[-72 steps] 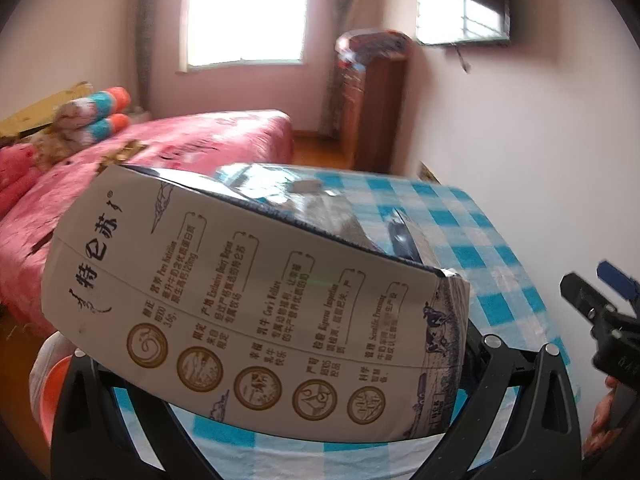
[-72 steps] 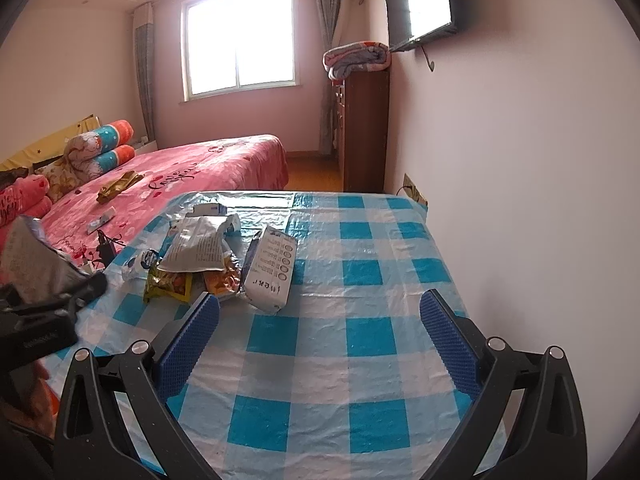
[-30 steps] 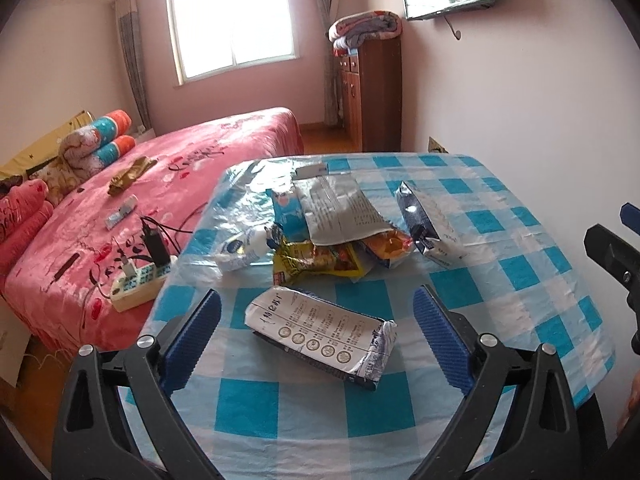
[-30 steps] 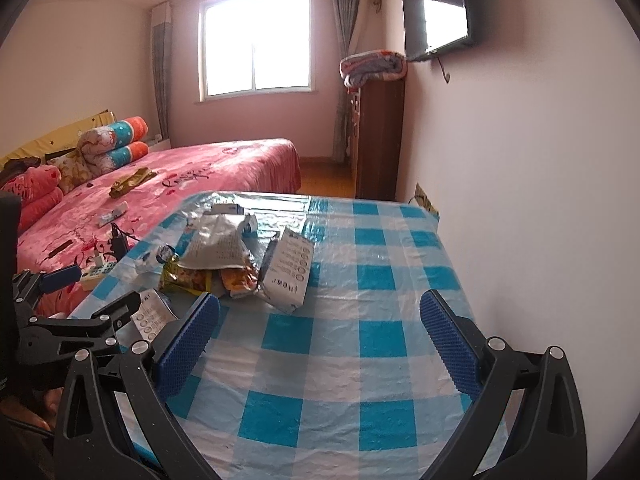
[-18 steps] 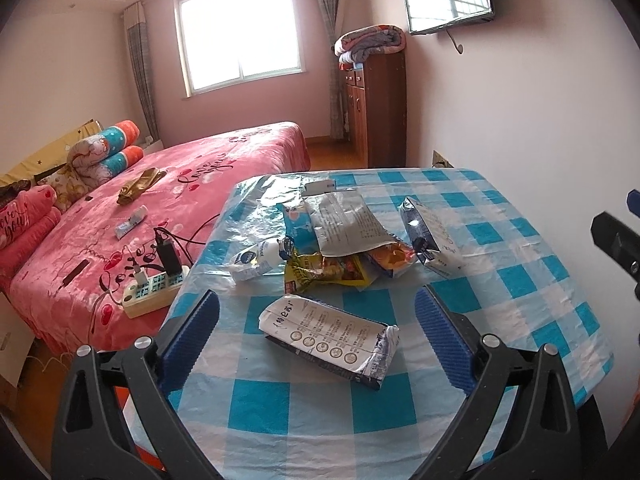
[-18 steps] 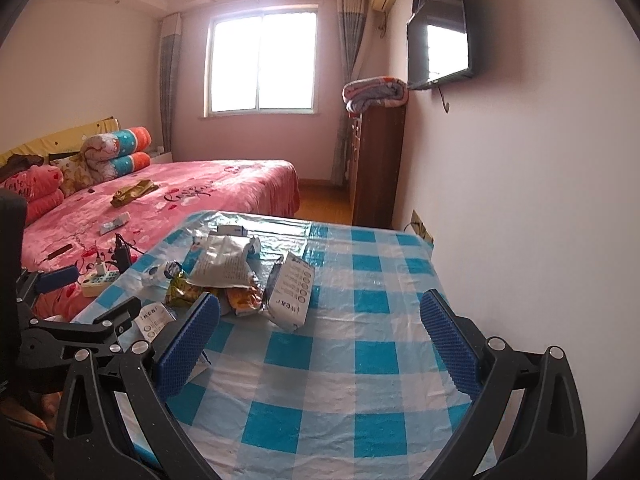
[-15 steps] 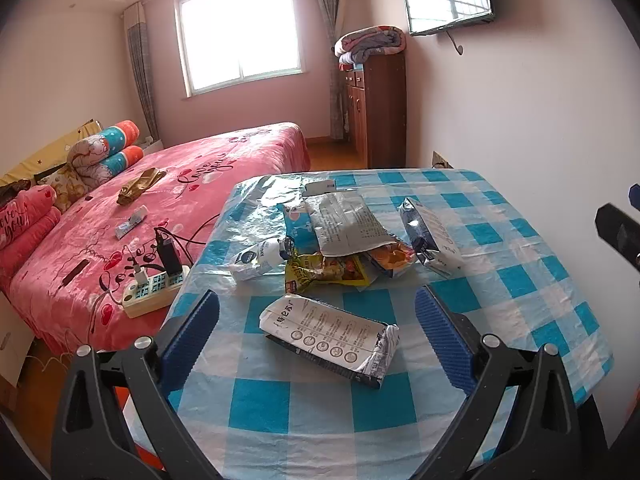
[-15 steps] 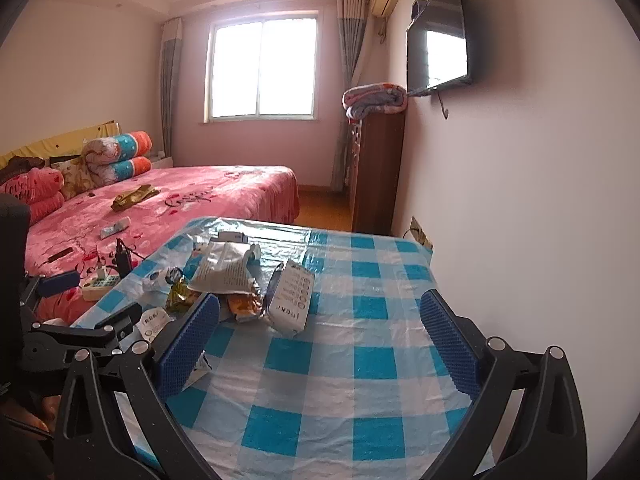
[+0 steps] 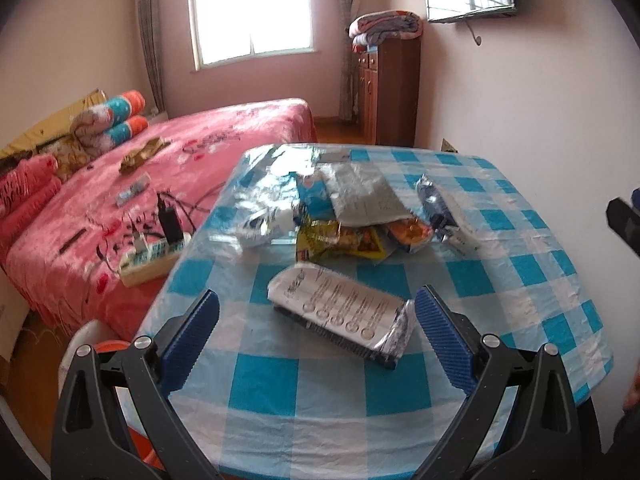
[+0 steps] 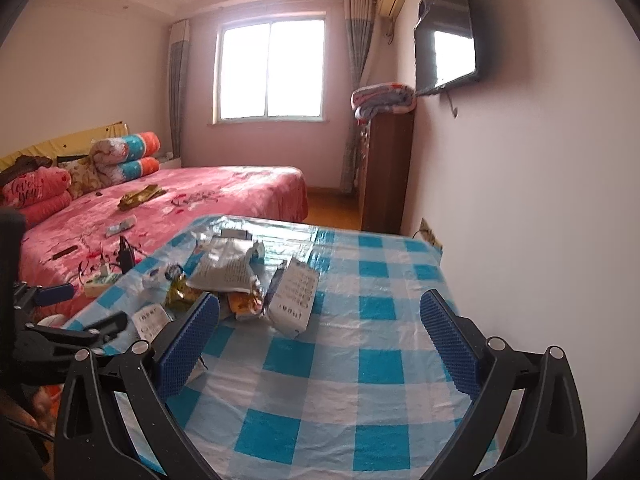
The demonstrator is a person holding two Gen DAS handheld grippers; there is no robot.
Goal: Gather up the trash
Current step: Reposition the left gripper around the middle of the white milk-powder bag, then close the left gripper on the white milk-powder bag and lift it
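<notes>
A flattened white milk carton (image 9: pixel 340 314) lies on the blue-checked table (image 9: pixel 392 392), just ahead of my open left gripper (image 9: pixel 316 332), which holds nothing. Beyond it sits a heap of trash: a yellow snack wrapper (image 9: pixel 340 244), a grey bag (image 9: pixel 360 194), a silver-white pouch (image 9: pixel 260 226) and a second carton (image 9: pixel 448 212). In the right wrist view the heap (image 10: pixel 236 276) and that second carton (image 10: pixel 294 298) lie ahead and left of my open right gripper (image 10: pixel 320 332). My left gripper (image 10: pixel 72 326) shows at the left edge.
A pink bed (image 9: pixel 132 184) with a power strip (image 9: pixel 152 256) and cables borders the table on the left. A wall (image 10: pixel 540 220) with a TV (image 10: pixel 448 52) runs along the right. A wooden cabinet (image 9: pixel 388 92) stands behind. An orange and white bin (image 9: pixel 92 352) sits below the table's left corner.
The left gripper let go of the white carton, which now lies on the table, and pulled back. Both cameras have risen slightly in the last second.
</notes>
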